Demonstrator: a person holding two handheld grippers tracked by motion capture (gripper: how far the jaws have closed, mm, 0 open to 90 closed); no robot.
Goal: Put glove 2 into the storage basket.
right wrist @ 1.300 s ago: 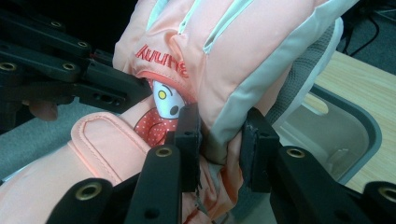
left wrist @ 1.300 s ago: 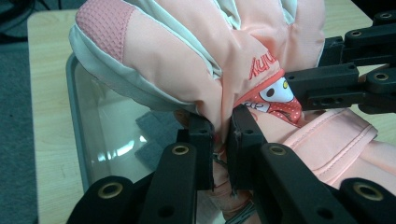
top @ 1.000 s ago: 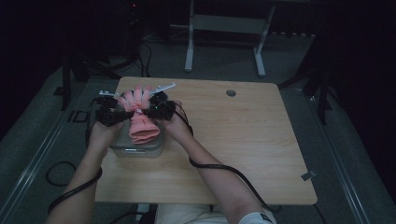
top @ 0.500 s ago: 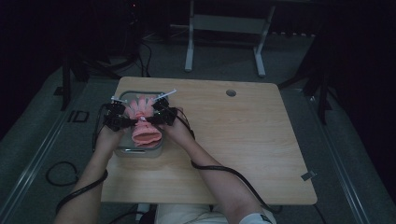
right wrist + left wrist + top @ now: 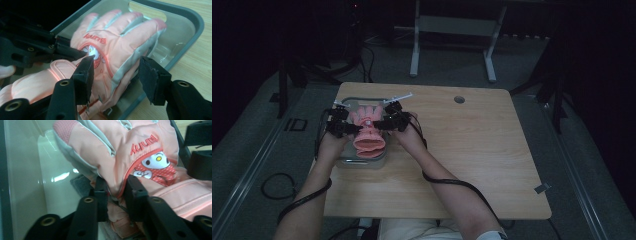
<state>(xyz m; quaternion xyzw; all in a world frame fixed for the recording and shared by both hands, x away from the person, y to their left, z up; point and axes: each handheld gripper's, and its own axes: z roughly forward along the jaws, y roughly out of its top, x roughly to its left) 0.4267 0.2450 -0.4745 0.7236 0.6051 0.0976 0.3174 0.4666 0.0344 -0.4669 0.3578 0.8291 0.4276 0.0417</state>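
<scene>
Dim room, pale wooden bench [image 5: 472, 150]: you've carried the pink glove [image 5: 368, 129] forward over the grey tray [image 5: 362, 161]. Left tongs [image 5: 115, 190] pinch its edge; right tongs [image 5: 115, 72] straddle it, half-open. Lower it next.

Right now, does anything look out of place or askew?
Only slightly: the pink glove lies in the tray, but its cuff hangs over the near rim. The left gripper pinches its edge; the right gripper straddles the other side, jaws apart.
</scene>
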